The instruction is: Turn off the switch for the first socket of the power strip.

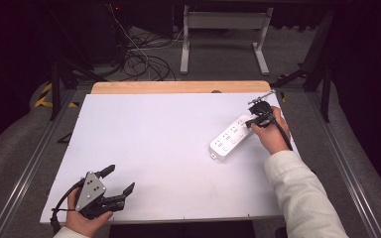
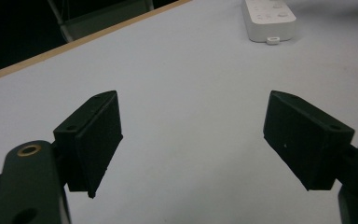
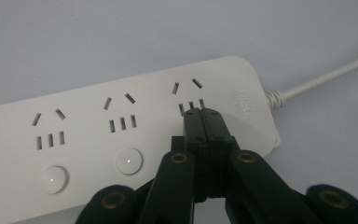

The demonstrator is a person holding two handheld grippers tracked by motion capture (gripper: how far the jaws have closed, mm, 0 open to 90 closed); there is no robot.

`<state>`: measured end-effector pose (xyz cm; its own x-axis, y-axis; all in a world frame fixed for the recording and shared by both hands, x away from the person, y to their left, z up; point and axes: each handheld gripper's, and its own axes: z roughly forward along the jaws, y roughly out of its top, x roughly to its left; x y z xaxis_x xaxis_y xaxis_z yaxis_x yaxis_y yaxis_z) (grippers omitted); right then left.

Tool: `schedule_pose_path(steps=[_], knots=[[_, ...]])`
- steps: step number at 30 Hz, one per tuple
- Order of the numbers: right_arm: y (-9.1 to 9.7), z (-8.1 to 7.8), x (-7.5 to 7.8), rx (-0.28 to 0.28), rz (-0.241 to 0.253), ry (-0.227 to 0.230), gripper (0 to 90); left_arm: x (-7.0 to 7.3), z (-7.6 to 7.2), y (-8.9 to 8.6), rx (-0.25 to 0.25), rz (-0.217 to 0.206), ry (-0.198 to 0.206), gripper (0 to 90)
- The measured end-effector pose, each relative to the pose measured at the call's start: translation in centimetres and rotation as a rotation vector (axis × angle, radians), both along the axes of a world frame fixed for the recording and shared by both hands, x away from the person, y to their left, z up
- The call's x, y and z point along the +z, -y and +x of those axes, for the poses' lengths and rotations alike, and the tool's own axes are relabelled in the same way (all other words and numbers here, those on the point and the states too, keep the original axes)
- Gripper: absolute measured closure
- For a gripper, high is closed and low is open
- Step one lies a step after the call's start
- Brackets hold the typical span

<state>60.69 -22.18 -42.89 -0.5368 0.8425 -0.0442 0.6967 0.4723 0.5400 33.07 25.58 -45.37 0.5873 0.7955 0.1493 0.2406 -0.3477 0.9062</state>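
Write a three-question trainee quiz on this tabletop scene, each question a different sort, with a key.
1. True or false: the left gripper is shut.
2. Multiple choice: the tips of the right gripper are above which part of the white power strip? A) the cord end, by the last socket; B) the middle; C) the end away from the cord.
3. Fill in: the power strip lies on the white ___.

Key: 1 false, its jaws stand wide apart over bare table. 2 A, with the jaws pressed together. 3 table.
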Motion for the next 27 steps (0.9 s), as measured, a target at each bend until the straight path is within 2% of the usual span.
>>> schedule_pose_path(steps=[6,27], knots=[[-0.09,0.03,-0.25,-0.002,-0.019,-0.005,90.0,-0.03,-0.04,0.07,0.0,-0.007,-0.005,19.5],[-0.06,-0.31,-0.82,-0.001,-0.008,0.026,90.0,-0.05,-0.02,0.11,-0.002,-0.001,-0.003,19.5]])
